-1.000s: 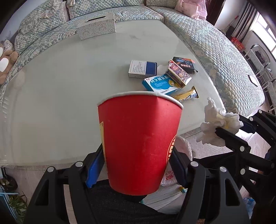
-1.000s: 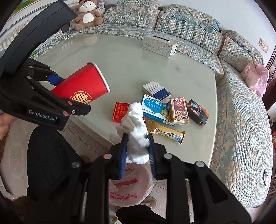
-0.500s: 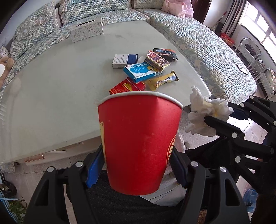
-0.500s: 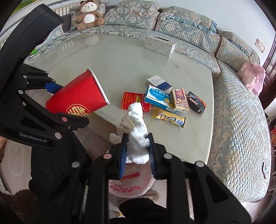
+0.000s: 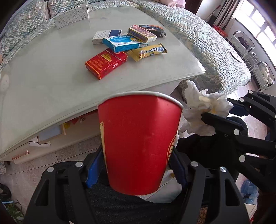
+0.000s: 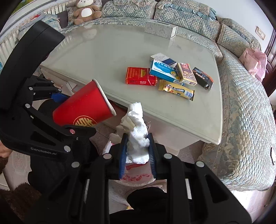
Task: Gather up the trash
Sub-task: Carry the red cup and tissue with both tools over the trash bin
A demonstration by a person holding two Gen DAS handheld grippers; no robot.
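Note:
My left gripper (image 5: 136,165) is shut on a red paper cup (image 5: 139,143), rim pointing away from me; the same cup (image 6: 82,108) shows at the left in the right wrist view. My right gripper (image 6: 137,153) is shut on a crumpled white tissue (image 6: 136,131), also seen beside the cup as the tissue (image 5: 205,106). Both hang off the table's near edge, above a white plastic bag with red print (image 6: 138,177) on the floor. On the table (image 6: 107,56) lie a red cigarette pack (image 6: 140,75), a blue box (image 6: 163,70), a yellow snack wrapper (image 6: 177,89) and several other small boxes.
A patterned tissue box (image 6: 160,31) stands at the table's far side. A curved quilted sofa (image 6: 241,96) wraps around the table, with a teddy bear (image 6: 85,11) and a pink bag (image 6: 253,60) on it. Tiled floor (image 5: 51,155) runs under the table's edge.
Both grippers have drawn back from over the table and sunk lower, past its near edge toward the floor. The cup and the tissue stay gripped. The red pack came into the left view.

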